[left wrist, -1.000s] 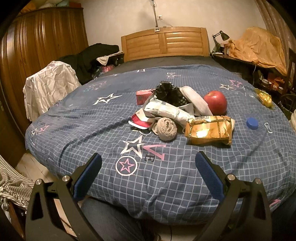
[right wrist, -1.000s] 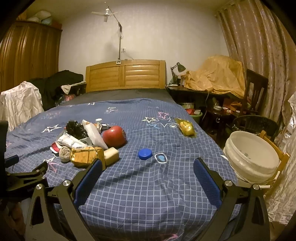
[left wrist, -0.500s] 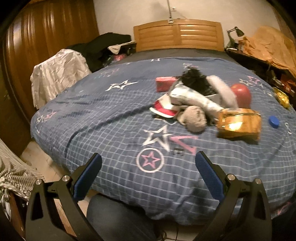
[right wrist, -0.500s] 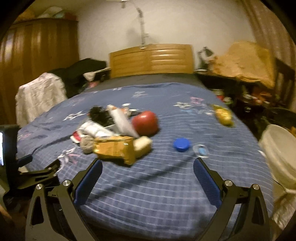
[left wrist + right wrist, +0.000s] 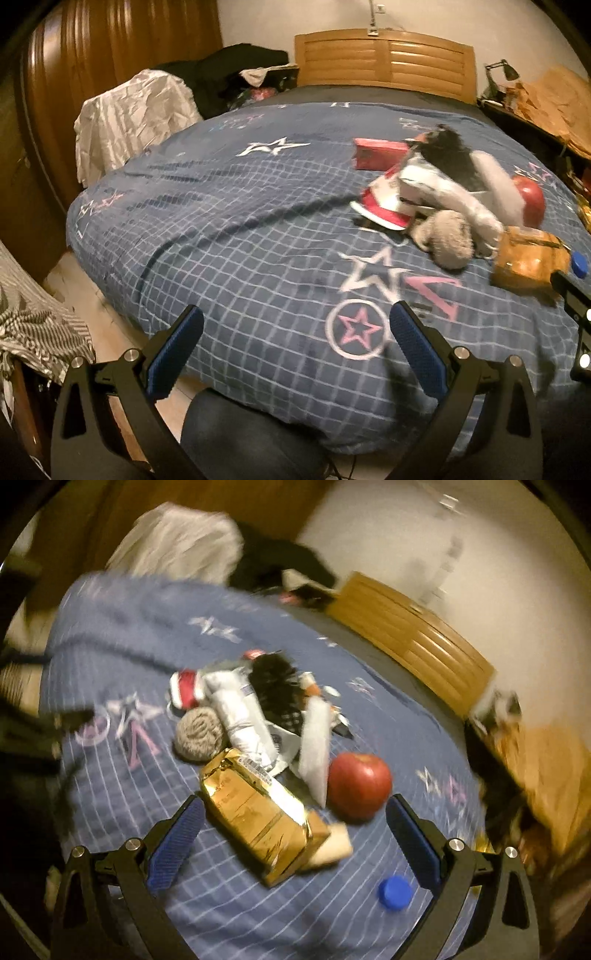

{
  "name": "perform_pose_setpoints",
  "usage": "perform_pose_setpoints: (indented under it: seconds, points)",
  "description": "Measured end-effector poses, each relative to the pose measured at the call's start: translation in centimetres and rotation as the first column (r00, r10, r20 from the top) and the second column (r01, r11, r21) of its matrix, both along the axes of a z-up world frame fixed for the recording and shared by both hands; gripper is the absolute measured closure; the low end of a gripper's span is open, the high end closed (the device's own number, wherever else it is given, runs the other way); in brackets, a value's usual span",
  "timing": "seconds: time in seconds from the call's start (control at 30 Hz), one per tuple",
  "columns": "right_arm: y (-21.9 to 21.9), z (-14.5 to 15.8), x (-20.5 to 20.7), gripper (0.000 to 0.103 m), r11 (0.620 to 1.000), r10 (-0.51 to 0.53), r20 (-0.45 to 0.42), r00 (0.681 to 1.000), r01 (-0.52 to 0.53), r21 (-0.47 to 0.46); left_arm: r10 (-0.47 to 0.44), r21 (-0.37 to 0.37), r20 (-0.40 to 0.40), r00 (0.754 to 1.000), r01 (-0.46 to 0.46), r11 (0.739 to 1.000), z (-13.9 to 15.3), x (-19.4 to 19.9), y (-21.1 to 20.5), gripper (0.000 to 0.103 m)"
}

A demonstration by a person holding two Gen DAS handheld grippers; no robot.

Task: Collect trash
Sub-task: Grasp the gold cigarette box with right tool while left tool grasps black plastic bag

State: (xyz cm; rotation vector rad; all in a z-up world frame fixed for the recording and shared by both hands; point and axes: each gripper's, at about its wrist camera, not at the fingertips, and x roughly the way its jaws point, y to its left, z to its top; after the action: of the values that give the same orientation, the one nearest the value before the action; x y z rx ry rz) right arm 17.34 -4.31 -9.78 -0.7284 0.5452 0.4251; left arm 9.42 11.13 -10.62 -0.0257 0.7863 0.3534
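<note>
Blue checked cotton with pink and white stars covers the bed (image 5: 229, 236), and on it we find the trash gathered in one heap toward the headboard side. In the right wrist view the heap holds a crumpled gold foil packet (image 5: 255, 808), a red apple (image 5: 360, 784), a beige ball of fibre (image 5: 199, 734), white plastic wrappers (image 5: 240, 716), a black frilly item (image 5: 280, 686) and a red-and-white paper piece (image 5: 186, 692). A blue plastic bottle cap (image 5: 394, 892) lies apart from the heap, nearer the camera.

We judge the right claw (image 5: 293, 836) to be lined up for a first pick: its fingers are spread wide and empty, with the gold foil packet lying between them and just ahead, untouched. The left claw (image 5: 295, 345) is likewise spread wide and holds nothing; it hangs over the near edge of the bed, well clear of the heap, which we take as a waiting position that leaves the right side room to work.

Against the frame half a second back, the right camera has tilted and closed in, so the gold foil packet now sits near the fingers where it was farther off. The left view has swung leftward, pushing the heap toward its right margin. Both views are blurred by motion. No item has been lifted yet.
</note>
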Motion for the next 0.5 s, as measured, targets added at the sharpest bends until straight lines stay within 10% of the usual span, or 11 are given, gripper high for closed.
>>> perform_pose_setpoints:
  seconds: [0.17,0.3,0.5]
  points:
    - [1.6,-1.4,2.1,0.024,0.988,0.094,-0.054,0.994,-0.1,-0.121,0.027,-0.015,-0.012,1.0,-0.028,1.0,-0.4,0.3,1.1,0.006]
    - [1.7,-2.2,1.9,0.071,0.989,0.108,-0.103,0.989,-0.118,-0.088,0.031,-0.021,-0.01,0.999,-0.031,0.999,-0.3,0.4,1.5,0.006]
    - [-1.0,0.3,-0.9,0.081,0.993,0.078,-0.109,0.991,-0.067,0.101,0.01,-0.032,-0.004,1.0,-0.01,0.999,-0.1,0.6,1.3,0.006]
